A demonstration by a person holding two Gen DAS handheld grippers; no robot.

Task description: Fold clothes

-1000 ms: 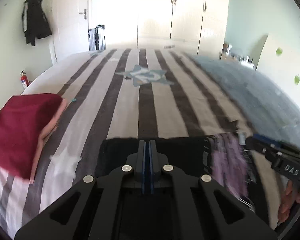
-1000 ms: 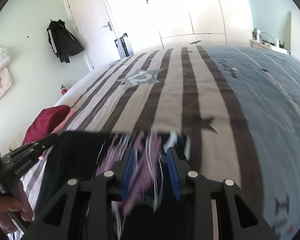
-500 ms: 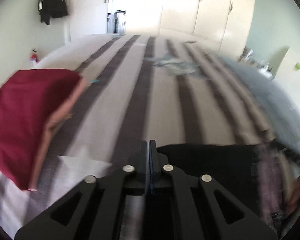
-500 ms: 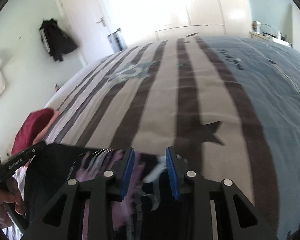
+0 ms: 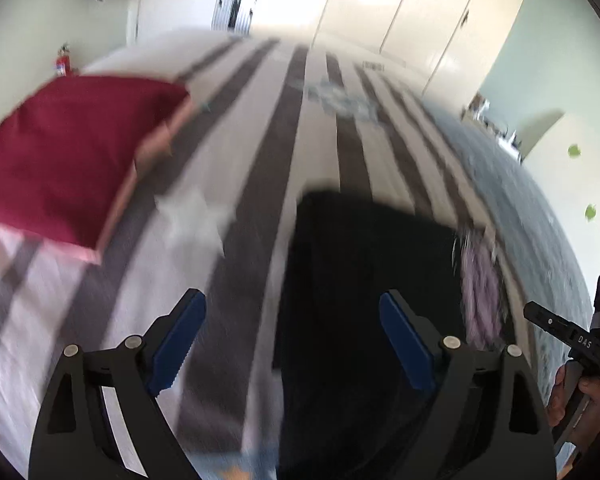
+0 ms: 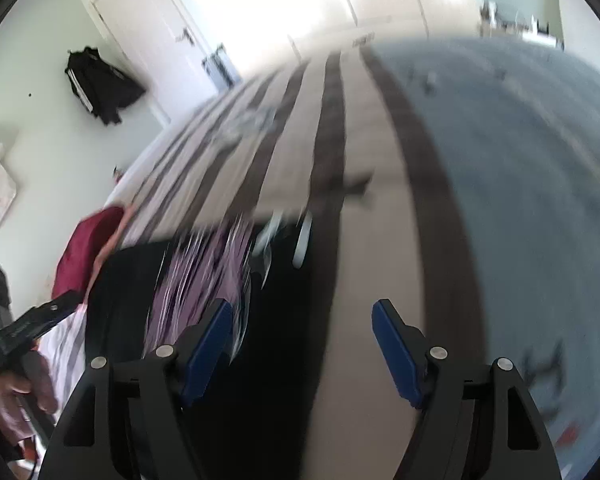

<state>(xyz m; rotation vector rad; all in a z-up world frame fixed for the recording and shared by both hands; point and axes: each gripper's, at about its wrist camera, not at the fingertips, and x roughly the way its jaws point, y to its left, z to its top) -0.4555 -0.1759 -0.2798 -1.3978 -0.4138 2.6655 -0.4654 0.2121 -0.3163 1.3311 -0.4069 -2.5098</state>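
Left wrist: black garment [image 5: 364, 264] beneath opening left claw [image 5: 292, 340].

The left gripper [image 5: 292, 344] has a matte black frame, its two fingers [image 5: 404, 344] lined with ridged blue pads, and round silver screws along the arms. The right gripper [image 6: 302, 344] is built the same. At four o'clock in the left view, its black side bar bears white letters "DAS", above a grey handle wrapped by a hand [image 5: 580, 396].
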